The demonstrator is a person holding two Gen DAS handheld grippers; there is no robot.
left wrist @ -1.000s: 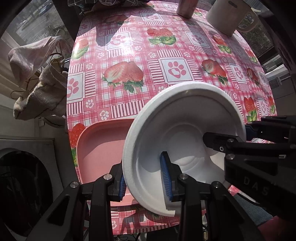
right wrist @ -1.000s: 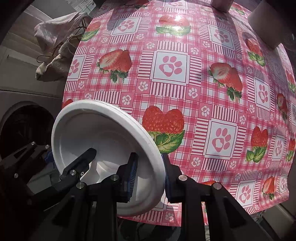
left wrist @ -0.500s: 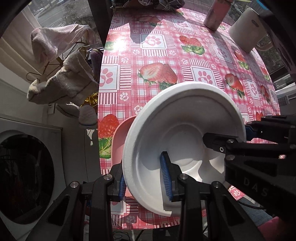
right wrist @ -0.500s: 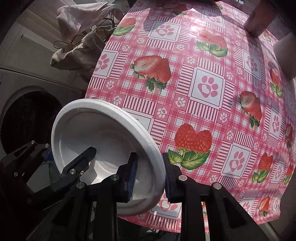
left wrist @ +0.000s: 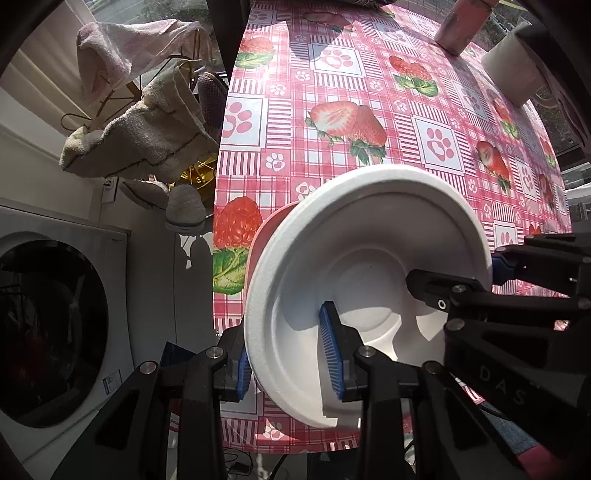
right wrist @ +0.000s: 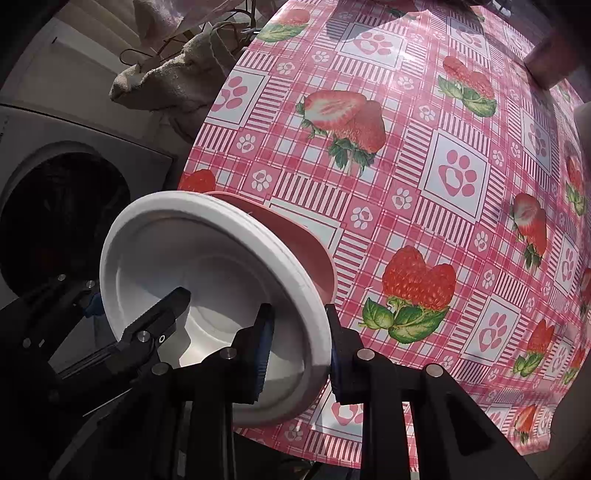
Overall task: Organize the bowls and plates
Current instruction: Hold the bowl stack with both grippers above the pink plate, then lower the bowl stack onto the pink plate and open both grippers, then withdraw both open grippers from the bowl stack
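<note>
A white foam bowl [left wrist: 369, 258] hangs above the table corner, held by both grippers. My left gripper [left wrist: 290, 352] is shut on its left rim, one blue pad inside the bowl and one outside. My right gripper [right wrist: 297, 350] is shut on the opposite rim of the same white bowl [right wrist: 207, 258]. Under the bowl lies a pink plate [left wrist: 269, 229], mostly hidden; its far edge shows as a pink plate [right wrist: 295, 240] in the right wrist view. The right gripper's black fingers [left wrist: 461, 295] reach into the bowl from the right in the left wrist view.
The table [left wrist: 369, 92] wears a pink strawberry and paw-print cloth. A pink cup [left wrist: 461, 26] and a white roll [left wrist: 517, 70] stand at the far side. Towels [left wrist: 140, 122] hang on a rack left of the table, above a washing machine [left wrist: 55, 314].
Both grippers carried the white bowl toward the table's near left corner and rolled a little. The pink plate now lies almost wholly beneath the bowl. Both grips are unchanged.
</note>
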